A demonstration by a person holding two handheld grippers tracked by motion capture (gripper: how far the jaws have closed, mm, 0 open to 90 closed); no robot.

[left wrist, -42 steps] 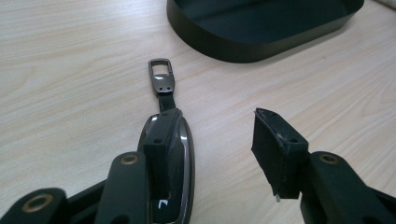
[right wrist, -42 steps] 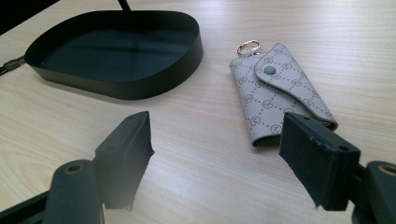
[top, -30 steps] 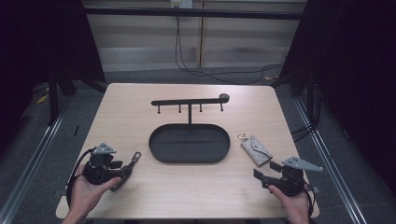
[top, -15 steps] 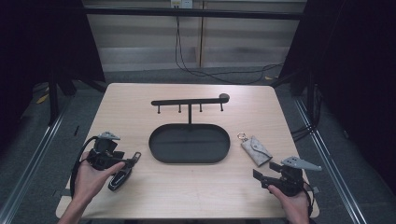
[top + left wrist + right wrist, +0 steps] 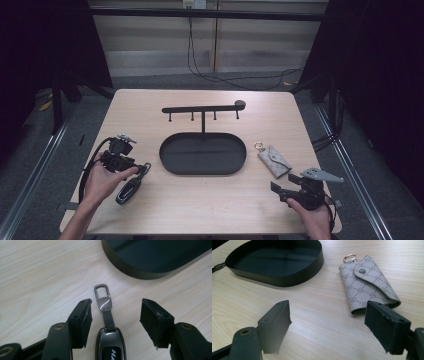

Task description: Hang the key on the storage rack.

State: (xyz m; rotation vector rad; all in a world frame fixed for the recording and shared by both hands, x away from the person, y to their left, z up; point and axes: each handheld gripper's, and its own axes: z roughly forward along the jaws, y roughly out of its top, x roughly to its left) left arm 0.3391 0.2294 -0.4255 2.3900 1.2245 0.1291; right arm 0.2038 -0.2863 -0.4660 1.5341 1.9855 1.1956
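A black car key fob (image 5: 110, 342) with a strap and a metal clip (image 5: 102, 290) lies flat on the table, left of the tray. It also shows in the high view (image 5: 129, 190). My left gripper (image 5: 116, 307) hovers over it at the left (image 5: 134, 169). Its jaws stand on either side of the strap without touching it, and they have just been closing a little. My right gripper (image 5: 328, 306) rests at the front right (image 5: 278, 189). Its jaws have just been opening and nothing is between them. A grey patterned key pouch (image 5: 367, 285) lies just beyond it (image 5: 274, 160).
A black oval tray (image 5: 165, 155) sits mid-table, and its wall shows in both gripper views (image 5: 140, 270) (image 5: 287, 278). Behind it stands a black hook rack (image 5: 202, 108). Bare wood surrounds both hands, and the table's front edge is close behind them.
My left gripper has moved up the table, away from the person, and now stands over the key fob. The right gripper has stayed where it was.
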